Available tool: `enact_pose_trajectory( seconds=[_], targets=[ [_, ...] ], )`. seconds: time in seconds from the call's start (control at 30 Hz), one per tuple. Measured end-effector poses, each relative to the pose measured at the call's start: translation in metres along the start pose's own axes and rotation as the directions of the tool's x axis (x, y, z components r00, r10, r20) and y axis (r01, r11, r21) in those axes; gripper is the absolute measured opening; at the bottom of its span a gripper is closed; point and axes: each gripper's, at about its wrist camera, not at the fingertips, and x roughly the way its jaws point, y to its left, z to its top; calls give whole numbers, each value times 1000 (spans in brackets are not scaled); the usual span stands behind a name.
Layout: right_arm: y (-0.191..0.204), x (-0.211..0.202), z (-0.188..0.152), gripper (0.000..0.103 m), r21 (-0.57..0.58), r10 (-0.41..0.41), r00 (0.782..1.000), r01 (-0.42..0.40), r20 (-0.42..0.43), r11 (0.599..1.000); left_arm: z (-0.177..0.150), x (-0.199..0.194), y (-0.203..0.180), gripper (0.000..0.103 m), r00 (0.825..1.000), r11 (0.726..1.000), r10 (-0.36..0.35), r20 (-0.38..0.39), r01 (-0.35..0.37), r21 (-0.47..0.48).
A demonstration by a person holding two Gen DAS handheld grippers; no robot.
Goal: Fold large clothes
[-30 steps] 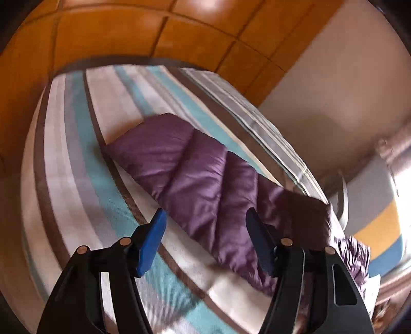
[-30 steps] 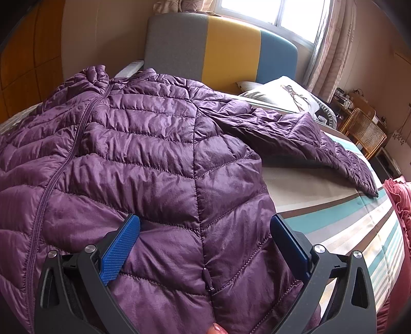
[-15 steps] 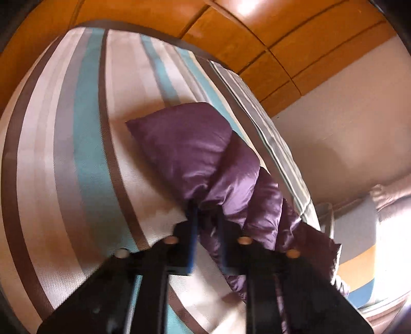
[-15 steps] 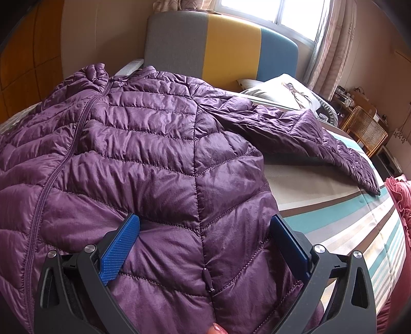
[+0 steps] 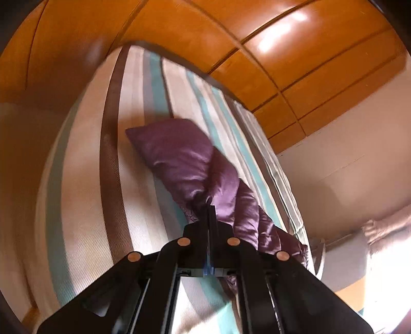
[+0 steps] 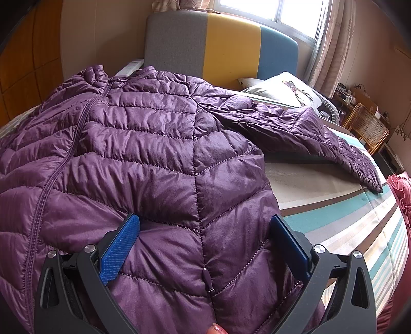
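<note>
In the right wrist view, the right gripper sits nearest, its blue-padded jaws spread wide apart over the lower front of a purple quilted jacket, close to or resting on the fabric without pinching it. A fingertip with a painted nail shows at the bottom edge. The jacket lies front-up on the striped bed, its zipper running up the left side toward the collar. One sleeve stretches out to the right across the bedcover. Farther off are a pillow, a grey, yellow and blue headboard, a curtained window and a wicker chair at far right.

In the left wrist view, the left gripper has its jaws together, clamped on the jacket's other sleeve, whose cuff end lies beyond them on the bed. Wooden panels rise beyond.
</note>
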Motion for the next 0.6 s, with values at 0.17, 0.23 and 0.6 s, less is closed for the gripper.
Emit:
enact_pose_trajectory(
  seconds=[0.17, 0.23, 0.6],
  targets=[
    [-1, 1, 1, 100, 12, 13, 1000, -13, -4, 1000, 5, 8, -3, 26, 999, 999, 36, -9, -36, 15],
    [-2, 2, 1, 100, 17, 19, 1000, -19, -6, 1000, 9, 14, 0, 30, 999, 999, 52, -3, -52, -10],
    [-2, 2, 1, 100, 20, 24, 1000, -23, -8, 1000, 4, -2, -50, 0, 989, 980, 85, 117, -104, 168]
  ],
)
